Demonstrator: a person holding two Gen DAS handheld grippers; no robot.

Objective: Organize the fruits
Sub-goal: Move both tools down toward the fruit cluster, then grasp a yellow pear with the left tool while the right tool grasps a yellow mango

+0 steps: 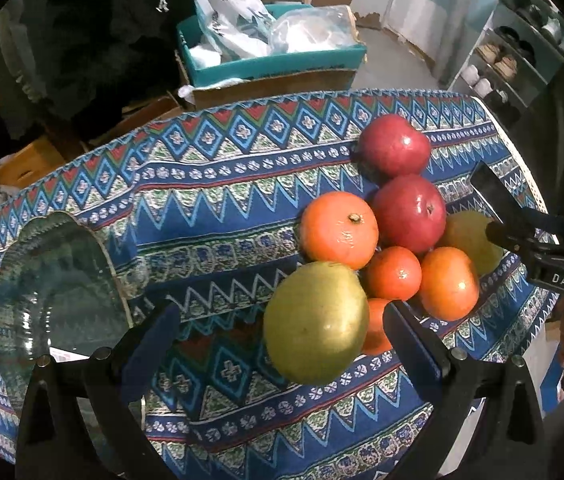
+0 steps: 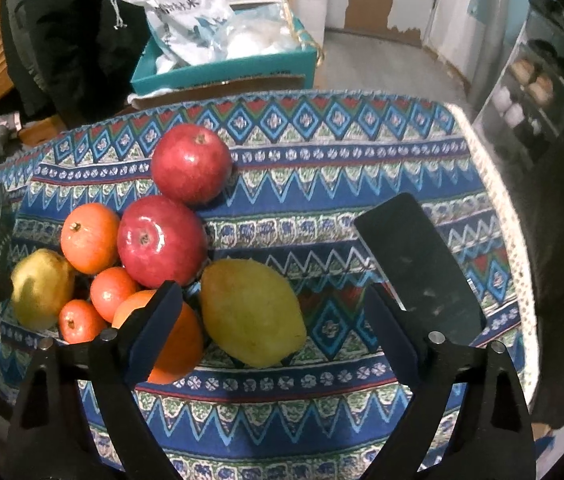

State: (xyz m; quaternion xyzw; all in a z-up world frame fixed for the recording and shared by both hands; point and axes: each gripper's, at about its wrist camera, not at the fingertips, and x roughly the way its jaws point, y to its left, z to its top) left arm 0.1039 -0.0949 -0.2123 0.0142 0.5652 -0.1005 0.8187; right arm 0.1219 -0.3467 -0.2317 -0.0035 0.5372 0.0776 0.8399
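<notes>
I see the glass plate (image 1: 41, 280) bare; fruits piled on cloth (image 1: 209, 216). Pears (image 1: 316, 322) (image 2: 251, 312) sit between each gripper's (image 1: 282, 344) (image 2: 273, 332) parted jaws, untouched.

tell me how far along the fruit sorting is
Done: nothing visibly; the glass plate holds no fruit, and all the fruit sits in one pile on the patterned cloth.
In hand: nothing gripped. The left gripper stands open around a yellow-green fruit; the right gripper stands open around another yellow-green fruit.
Left: both red fruits, the oranges and the rest.
</notes>
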